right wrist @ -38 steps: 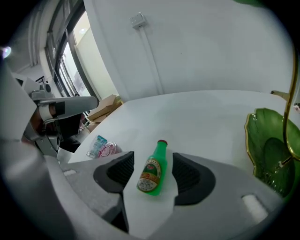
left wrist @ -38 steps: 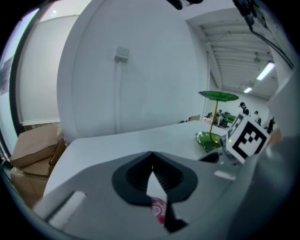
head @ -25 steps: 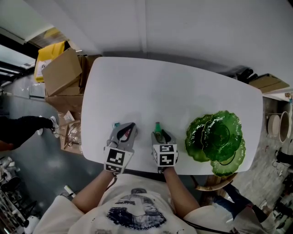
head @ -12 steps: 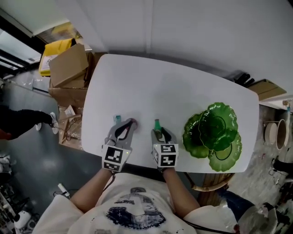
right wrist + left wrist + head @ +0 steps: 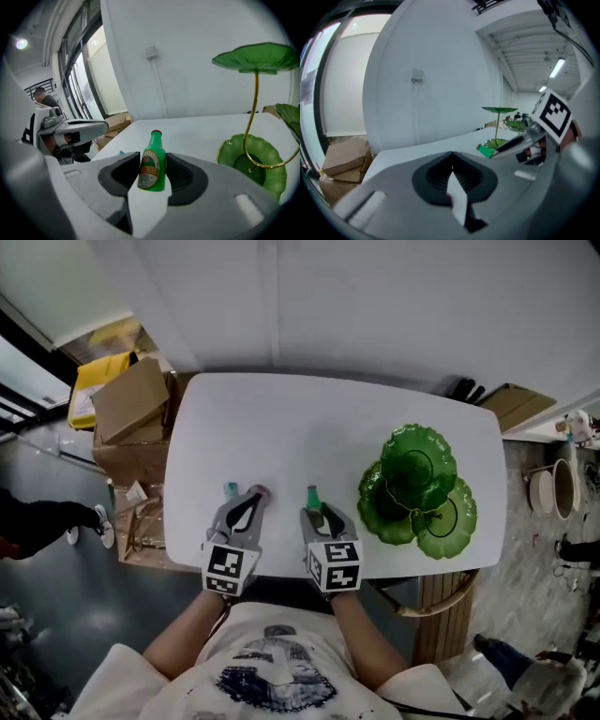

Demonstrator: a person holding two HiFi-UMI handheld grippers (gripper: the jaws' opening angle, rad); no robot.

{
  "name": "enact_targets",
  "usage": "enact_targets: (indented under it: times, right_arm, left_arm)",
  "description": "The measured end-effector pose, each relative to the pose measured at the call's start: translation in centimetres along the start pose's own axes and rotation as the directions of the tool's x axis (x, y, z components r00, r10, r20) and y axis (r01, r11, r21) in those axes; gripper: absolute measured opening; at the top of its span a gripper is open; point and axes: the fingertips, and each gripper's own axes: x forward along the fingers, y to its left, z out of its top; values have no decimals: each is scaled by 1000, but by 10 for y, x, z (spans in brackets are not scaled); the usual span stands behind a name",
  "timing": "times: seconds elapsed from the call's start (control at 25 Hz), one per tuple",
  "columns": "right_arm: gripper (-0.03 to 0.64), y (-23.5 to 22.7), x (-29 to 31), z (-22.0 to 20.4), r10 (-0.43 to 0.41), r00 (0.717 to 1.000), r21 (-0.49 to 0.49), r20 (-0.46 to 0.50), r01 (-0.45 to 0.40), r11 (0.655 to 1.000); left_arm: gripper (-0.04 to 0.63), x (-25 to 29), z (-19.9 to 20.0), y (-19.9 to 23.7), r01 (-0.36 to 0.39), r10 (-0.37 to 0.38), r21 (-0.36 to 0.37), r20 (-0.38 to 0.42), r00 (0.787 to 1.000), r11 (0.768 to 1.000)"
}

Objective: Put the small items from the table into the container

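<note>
My right gripper (image 5: pixel 315 501) is shut on a small green bottle (image 5: pixel 153 164) with a red cap and holds it upright off the white table (image 5: pixel 309 427). My left gripper (image 5: pixel 255 495) has its jaws together, with a small pink item (image 5: pixel 262 491) pinched at the tips; only a pink sliver of it shows in the left gripper view. A small teal item (image 5: pixel 231 489) lies on the table just left of the left gripper. The green leaf-shaped tiered dish (image 5: pixel 412 486) stands at the table's right, to the right of the bottle (image 5: pixel 311 494).
Cardboard boxes (image 5: pixel 131 399) and a yellow bag (image 5: pixel 94 381) are stacked off the table's left end. A wooden seat (image 5: pixel 441 601) stands below the dish's corner, and pale bowls (image 5: pixel 553 488) sit further right. A dark-clothed person (image 5: pixel 37 521) is at the left edge.
Both grippers have risen from the table near the front edge, the right one with the green bottle and the left one with the pink item. The head view has shifted.
</note>
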Motion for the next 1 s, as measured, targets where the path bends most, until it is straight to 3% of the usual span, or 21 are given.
enact_targets:
  times: [0.52, 1.0]
  right_arm:
    - [170, 36, -64, -2, -164, 981, 82, 100, 156, 984]
    - [170, 1, -142, -11, -357, 920, 170, 160, 330, 928]
  left_arm:
    - [-9, -47, 14, -26, 170, -175, 72, 68, 982, 983]
    - [-9, -46, 40, -90, 328, -343, 138, 104, 933, 935]
